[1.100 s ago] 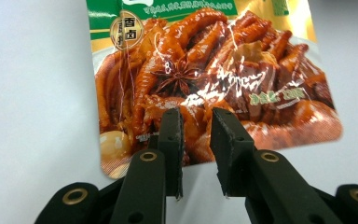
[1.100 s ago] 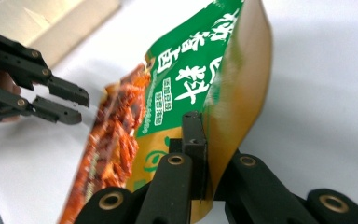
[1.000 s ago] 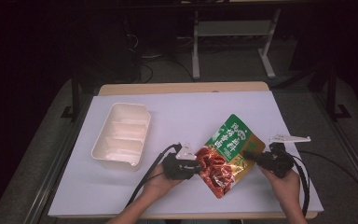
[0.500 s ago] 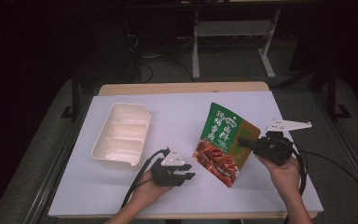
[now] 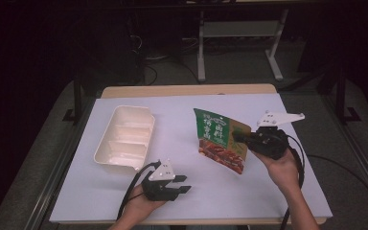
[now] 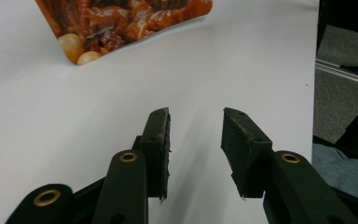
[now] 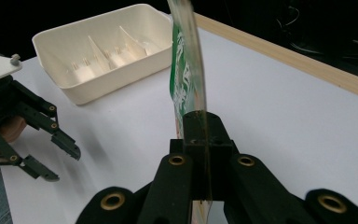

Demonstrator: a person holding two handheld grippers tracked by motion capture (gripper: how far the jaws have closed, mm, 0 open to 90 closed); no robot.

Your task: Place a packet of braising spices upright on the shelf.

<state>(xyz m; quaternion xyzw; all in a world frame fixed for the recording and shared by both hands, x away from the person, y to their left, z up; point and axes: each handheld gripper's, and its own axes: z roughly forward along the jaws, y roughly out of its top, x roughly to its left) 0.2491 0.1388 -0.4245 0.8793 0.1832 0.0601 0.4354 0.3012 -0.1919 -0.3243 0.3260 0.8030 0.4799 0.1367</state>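
- White sheet-covered rectangular table (image 5: 220, 201) with a pale wooden far edge carries everything; seen from the high view, its middle serves as the clock centre.
- Cream plastic tray (image 5: 124, 139) with three compartments lies flat at about nine o'clock, well apart from both grippers; the right gripper view shows its dividers and walls (image 7: 98, 51).
- Green and red-orange printed foil food pouch (image 5: 220, 139) sits at about three o'clock, just past centre, lifted off the table and tilted, green end toward twelve, red end toward six. The left gripper view catches its red lower corner (image 6: 121, 23) over the white sheet; the right gripper view sees it edge-on (image 7: 189, 70).
- Right gripper (image 5: 242, 136), black with a grey three-cornered plate, is held at three o'clock; its jaws are clamped tight on the pouch's edge.
- Left gripper (image 5: 184, 184), black, rests low at about seven o'clock, pointing toward three. Its jaws have just been opening and stand parted, with only bare table between the pads (image 6: 158, 140), well apart from the pouch.
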